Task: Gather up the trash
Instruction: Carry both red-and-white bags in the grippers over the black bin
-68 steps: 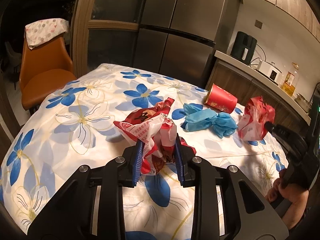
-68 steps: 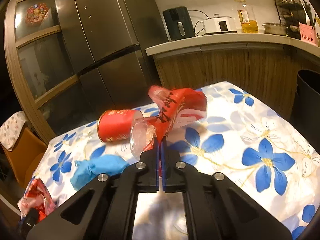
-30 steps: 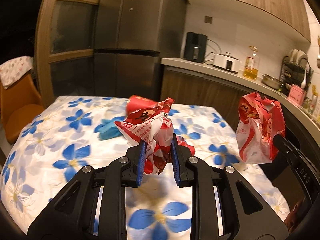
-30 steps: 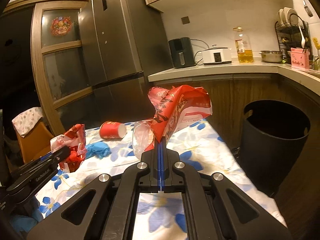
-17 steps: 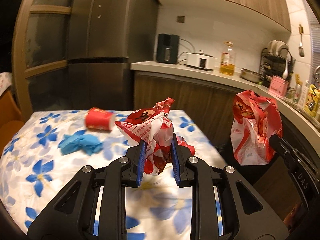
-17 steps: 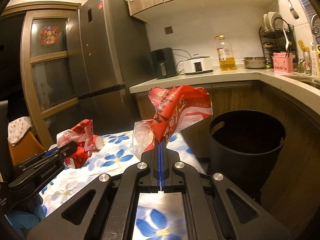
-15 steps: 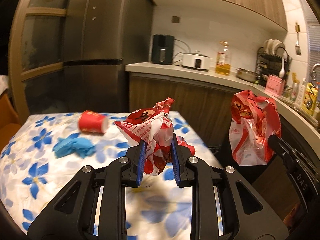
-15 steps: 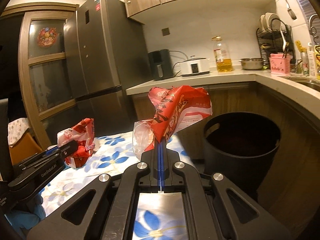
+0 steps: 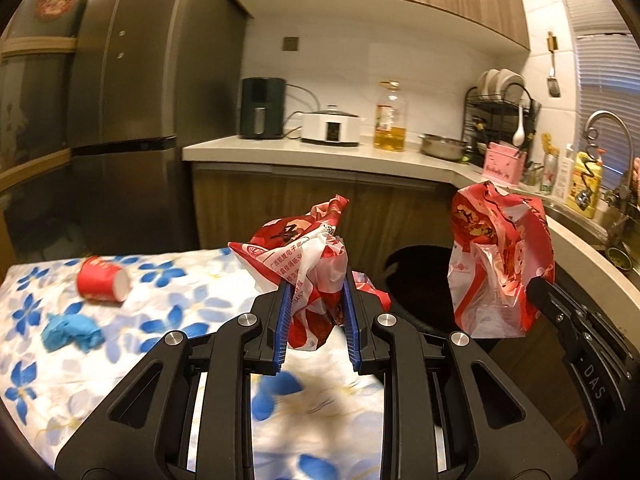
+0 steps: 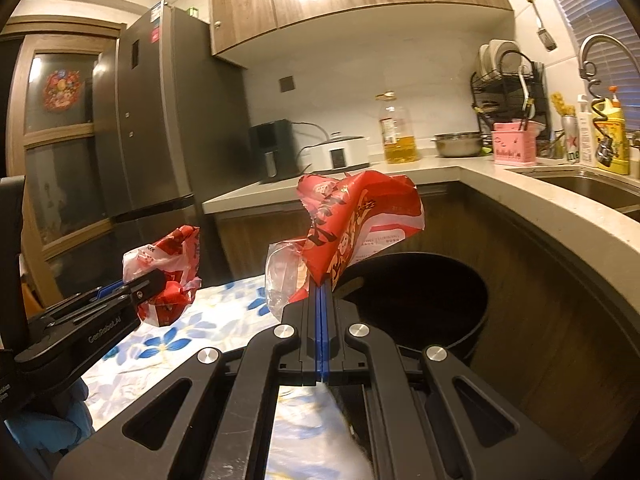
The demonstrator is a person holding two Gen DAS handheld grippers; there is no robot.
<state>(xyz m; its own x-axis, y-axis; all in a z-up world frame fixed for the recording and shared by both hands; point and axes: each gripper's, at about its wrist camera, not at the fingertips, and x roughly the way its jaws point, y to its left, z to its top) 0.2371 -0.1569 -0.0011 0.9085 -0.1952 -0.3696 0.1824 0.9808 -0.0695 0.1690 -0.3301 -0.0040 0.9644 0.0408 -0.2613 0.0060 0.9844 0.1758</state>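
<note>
Swinging away from the flowery tablecloth (image 9: pixel 168 300) toward the round black trash bin (image 10: pixel 440 280), the left gripper (image 9: pixel 316 316) and right gripper (image 10: pixel 322 320) each stay clamped on a crumpled red-and-white plastic bag (image 9: pixel 304 264) (image 10: pixel 352 216), nearly ready to drop, while a red paper cup (image 9: pixel 102 285) and blue gloves (image 9: pixel 70 330) wait behind.

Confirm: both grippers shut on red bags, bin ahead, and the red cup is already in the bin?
Not quite. The red cup lies on its side on the table, not in the bin; the left wrist view shows it. Left gripper and right gripper each do grip a red bag.
</note>
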